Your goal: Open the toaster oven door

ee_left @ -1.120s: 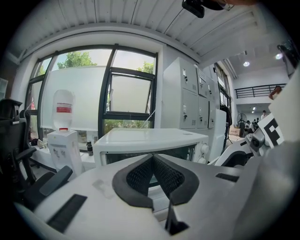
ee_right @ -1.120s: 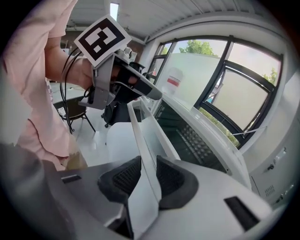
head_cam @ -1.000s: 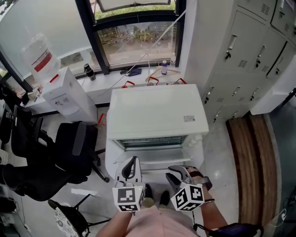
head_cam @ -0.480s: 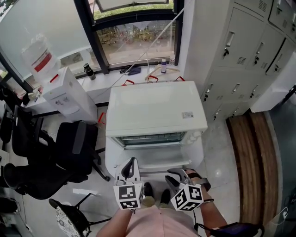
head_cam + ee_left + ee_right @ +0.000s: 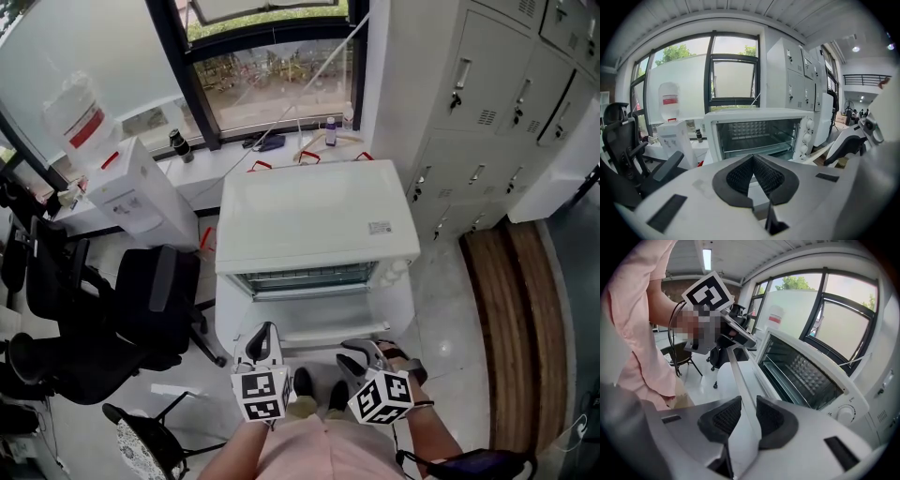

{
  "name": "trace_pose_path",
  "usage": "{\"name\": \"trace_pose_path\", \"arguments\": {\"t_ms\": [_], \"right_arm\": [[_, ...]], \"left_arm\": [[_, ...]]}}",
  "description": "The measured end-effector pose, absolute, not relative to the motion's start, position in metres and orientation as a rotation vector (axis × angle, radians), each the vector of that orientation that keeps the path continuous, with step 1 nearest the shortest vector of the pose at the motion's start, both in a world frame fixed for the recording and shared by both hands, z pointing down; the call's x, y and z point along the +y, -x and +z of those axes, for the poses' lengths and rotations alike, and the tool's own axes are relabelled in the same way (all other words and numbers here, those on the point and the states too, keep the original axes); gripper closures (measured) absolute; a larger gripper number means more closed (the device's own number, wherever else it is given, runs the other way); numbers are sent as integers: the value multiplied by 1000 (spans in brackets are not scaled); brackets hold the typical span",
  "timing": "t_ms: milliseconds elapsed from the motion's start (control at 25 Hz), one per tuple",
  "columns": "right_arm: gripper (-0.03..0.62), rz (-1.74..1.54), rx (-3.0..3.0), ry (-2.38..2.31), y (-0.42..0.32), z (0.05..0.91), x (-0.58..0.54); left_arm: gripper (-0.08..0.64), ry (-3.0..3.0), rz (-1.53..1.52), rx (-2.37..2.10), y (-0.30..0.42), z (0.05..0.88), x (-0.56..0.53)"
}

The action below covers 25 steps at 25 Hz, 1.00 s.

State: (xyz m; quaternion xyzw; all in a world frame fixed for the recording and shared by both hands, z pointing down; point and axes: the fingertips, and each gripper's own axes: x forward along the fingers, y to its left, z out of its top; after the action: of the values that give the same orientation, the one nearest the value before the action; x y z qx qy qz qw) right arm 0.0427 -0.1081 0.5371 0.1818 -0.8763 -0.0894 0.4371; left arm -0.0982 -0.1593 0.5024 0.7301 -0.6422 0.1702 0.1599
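The white toaster oven (image 5: 319,220) stands in front of me with its door (image 5: 323,328) swung down and the rack inside showing (image 5: 757,136). My right gripper (image 5: 361,349) is at the door's front edge. In the right gripper view its pads (image 5: 771,416) sit either side of the white door handle (image 5: 739,373), shut on it (image 5: 747,404). My left gripper (image 5: 265,330) hovers just left of it over the door, shut and empty (image 5: 753,157), pointing at the oven's open mouth.
A water dispenser (image 5: 131,192) and a black office chair (image 5: 141,300) stand to the left. Grey lockers (image 5: 487,112) and a wooden bench (image 5: 511,309) are on the right. Bottles (image 5: 175,142) sit on the window sill behind the oven.
Both grippers stay where they were at the lowered door. Only the head view has drifted slightly.
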Motion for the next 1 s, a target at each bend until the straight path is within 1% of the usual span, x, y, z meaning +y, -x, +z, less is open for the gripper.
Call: {"name": "trace_pose_path", "arguments": {"t_ms": [200,360,480,600,1000], "right_arm": [[478,-196,-2199,-497,-45,530,-110],[479,11,-2384,-630,-50,489,-123],[499,173,-2431,-871,-70,464,-151],[531,223,-2372,-1067,-92,463,-176],[571,270,-2324,-1084,-93,483,-183]], "left_arm": [[548,-2087,485,-1813,98,503,-160],[548,-2091,474,-1815,99,500,-162],[548,-2098,467,-1816,98,498,-163],[548,-2100,457,-1811,97,497,-164],[548,-2095,449,-1809,95,497,-164]]}}
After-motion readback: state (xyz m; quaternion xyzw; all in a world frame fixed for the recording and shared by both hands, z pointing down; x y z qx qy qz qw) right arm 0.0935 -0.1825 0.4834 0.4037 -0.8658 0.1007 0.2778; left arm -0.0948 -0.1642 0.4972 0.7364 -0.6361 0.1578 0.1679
